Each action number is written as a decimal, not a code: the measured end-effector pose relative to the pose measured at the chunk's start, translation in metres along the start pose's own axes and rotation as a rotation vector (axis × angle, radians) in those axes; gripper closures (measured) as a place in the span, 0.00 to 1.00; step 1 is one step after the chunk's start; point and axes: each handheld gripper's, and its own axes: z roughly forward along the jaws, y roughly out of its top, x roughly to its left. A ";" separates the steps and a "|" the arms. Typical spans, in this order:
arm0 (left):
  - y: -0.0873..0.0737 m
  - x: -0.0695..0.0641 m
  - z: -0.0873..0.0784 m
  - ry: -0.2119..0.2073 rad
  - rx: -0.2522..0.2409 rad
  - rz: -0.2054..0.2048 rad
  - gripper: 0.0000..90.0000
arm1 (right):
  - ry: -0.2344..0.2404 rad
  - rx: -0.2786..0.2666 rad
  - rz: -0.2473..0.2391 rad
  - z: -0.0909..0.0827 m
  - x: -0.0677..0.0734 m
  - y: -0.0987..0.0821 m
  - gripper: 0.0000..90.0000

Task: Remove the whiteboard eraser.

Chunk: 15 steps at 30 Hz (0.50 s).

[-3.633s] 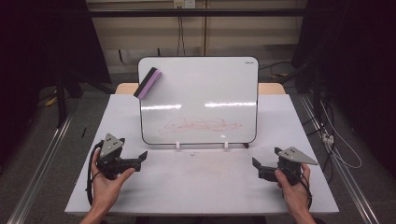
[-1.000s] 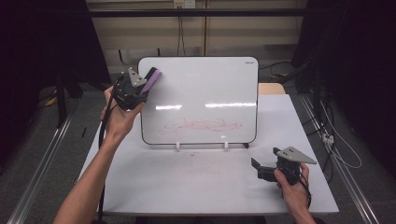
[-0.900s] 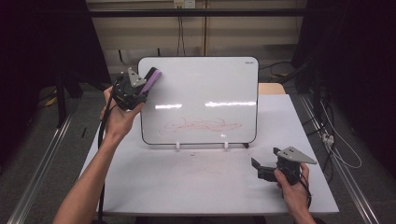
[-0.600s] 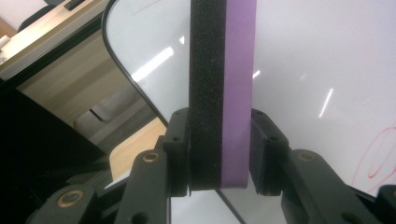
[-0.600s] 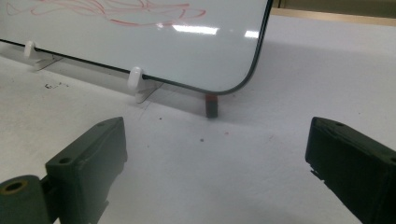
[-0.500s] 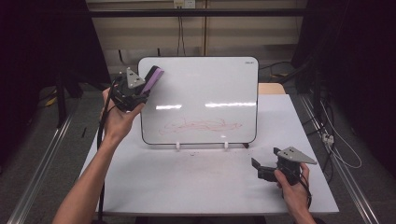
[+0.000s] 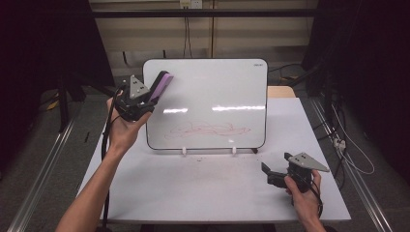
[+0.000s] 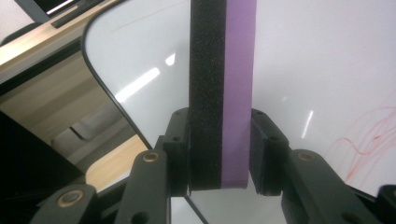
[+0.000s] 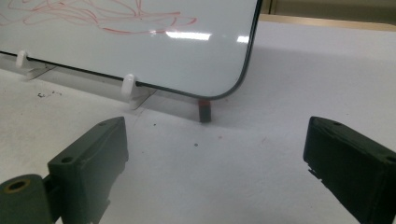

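A whiteboard stands tilted at the back of the table, with red scribbles across its lower middle. My left gripper is raised at the board's upper left corner, shut on a purple and black eraser. In the left gripper view both jaws press on the eraser, black foam on the left, purple on the right, close against the whiteboard. My right gripper rests low on the table at the front right, open, with nothing between its fingers.
White clips and a small dark foot hold the board's bottom edge on the white table. Small dark specks lie on the table in front of the board. A wooden surface shows behind the board's right side.
My left gripper rose from the table's front left to the board's top left corner and took hold of the eraser. Over the last second it edged slightly left. The right gripper stayed put.
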 end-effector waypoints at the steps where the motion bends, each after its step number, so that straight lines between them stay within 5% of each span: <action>1: -0.003 -0.003 -0.001 -0.007 -0.011 -0.007 0.71 | 0.006 0.002 0.012 -0.001 0.000 0.000 0.06; 15: -0.014 -0.013 -0.008 -0.054 -0.064 -0.064 0.71 | 0.067 -0.020 0.019 0.000 0.003 0.002 0.05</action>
